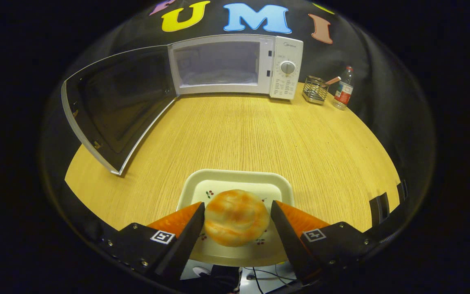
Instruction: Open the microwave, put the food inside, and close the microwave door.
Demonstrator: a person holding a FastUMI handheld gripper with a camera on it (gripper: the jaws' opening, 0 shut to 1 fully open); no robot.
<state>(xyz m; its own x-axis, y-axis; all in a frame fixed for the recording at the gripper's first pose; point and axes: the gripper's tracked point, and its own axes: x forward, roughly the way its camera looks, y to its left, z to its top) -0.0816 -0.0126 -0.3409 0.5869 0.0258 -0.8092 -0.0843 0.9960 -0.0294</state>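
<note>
A bun (236,217) on a plate (235,176) at the counter's (259,134) near edge is flanked by spread fingers (237,220), seemingly not yet pinched. The far microwave (235,65) stands open; gripping and lifting are called for next.

Not much readable here, tbh. The microwave (235,65) has a small brand logo at the top of its control panel (290,55), but it's too tiny to make out. There are tick marks around the dial (287,67) and rows of fine print below it, all just a blur. The bottle (344,89) on the worktop (259,134) wears a red-and-white label, also unreadable. The tool (237,203) carries a square black-and-white coded marker (162,237) on each side, patterns rather than letters. Its fingers (185,232) sit either side of the bun (237,218), right up against it; can't tell if they're squeezing.
</note>
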